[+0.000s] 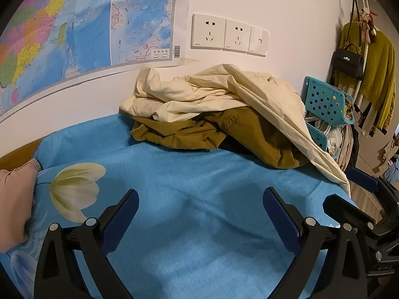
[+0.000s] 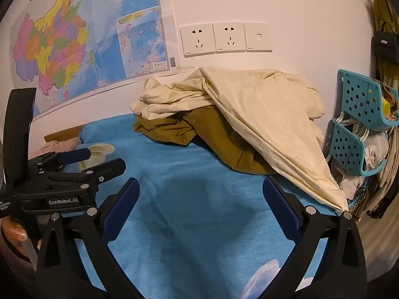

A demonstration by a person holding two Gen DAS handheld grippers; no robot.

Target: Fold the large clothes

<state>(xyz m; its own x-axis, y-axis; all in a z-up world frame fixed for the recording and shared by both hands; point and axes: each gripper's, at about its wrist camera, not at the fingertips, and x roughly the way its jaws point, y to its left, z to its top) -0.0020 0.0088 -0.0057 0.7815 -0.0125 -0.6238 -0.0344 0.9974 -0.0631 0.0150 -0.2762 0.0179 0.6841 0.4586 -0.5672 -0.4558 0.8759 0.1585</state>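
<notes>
A crumpled cream garment (image 1: 224,94) (image 2: 249,104) lies heaped at the far side of the blue cloth-covered table (image 1: 187,211) (image 2: 199,211), against the wall. Under it an olive-brown garment (image 1: 199,129) (image 2: 204,129) sticks out toward me. A corner of the cream cloth hangs over the table's right edge. My left gripper (image 1: 200,199) hovers over bare blue cloth, open and empty, well short of the pile. My right gripper (image 2: 199,189) is likewise open and empty, beside the left one, whose fingers (image 2: 74,155) show at the left of the right wrist view.
A map (image 1: 74,25) and wall sockets (image 1: 229,35) cover the wall behind the pile. A teal perforated rack (image 1: 326,102) (image 2: 359,99) stands right of the table. Clothes and a black bag (image 1: 349,61) hang on a stand at far right. A pink garment (image 1: 15,199) lies at left.
</notes>
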